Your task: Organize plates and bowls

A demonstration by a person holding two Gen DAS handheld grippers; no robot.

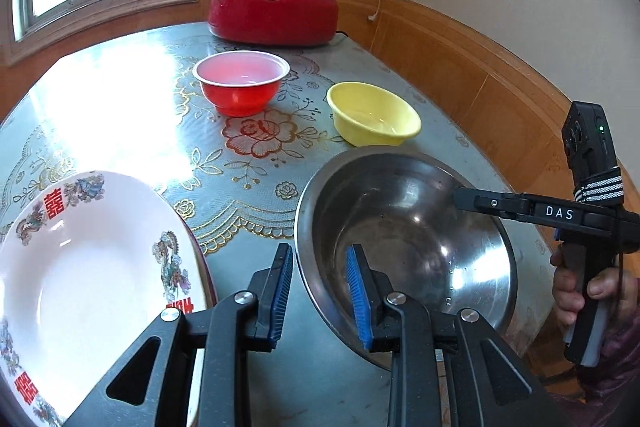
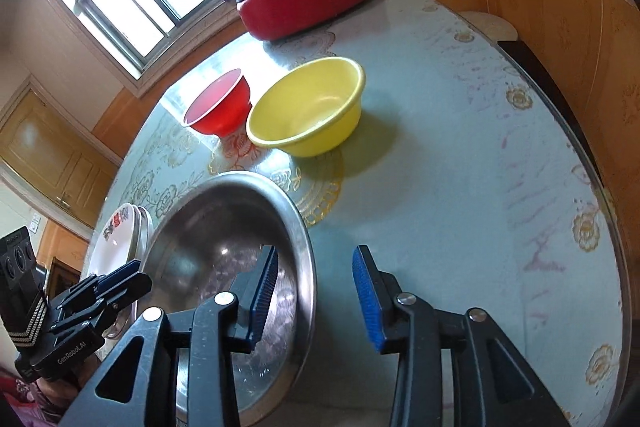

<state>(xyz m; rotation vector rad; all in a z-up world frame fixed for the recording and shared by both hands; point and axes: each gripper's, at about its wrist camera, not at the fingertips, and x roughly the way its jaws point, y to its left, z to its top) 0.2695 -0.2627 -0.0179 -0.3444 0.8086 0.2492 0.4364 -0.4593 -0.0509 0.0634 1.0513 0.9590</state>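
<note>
Left wrist view: left gripper point(image 1: 320, 291) has its jaws wide, straddling the near-left rim of the steel bowl point(image 1: 404, 239) — one blue pad inside, one outside, no clear contact, so nothing is clamped yet. Right wrist view shows the same on the other side: right gripper point(image 2: 316, 297) spread wide w/ its left pad inside the steel bowl point(image 2: 224, 259) and its right pad outside over the table point(image 2: 460, 147), rim in between, not pinched as far as I can tell. The plates point(image 1: 92, 275) sit at the near left, just beside the steel bowl; a 2nd rim peeks out under the decorated one in both views, so they look stacked already — that part seems done. Bowls aren't: red bowl point(image 1: 241, 83) and yellow bowl point(image 1: 374, 113) stand apart farther back, mid-table, each upright and empty, yellow one to the right and near the steel bowl's far rim but not touching. A red lidded cooker point(image 1: 274, 7) sits at the far edge, prob. not part of the job. My read: roughly halfway. What's left is nesting the 3 bowls, likely small ones into the steel one or moving the steel one first; both claws poised on its rim suggest a two-handed lift is next.
</note>
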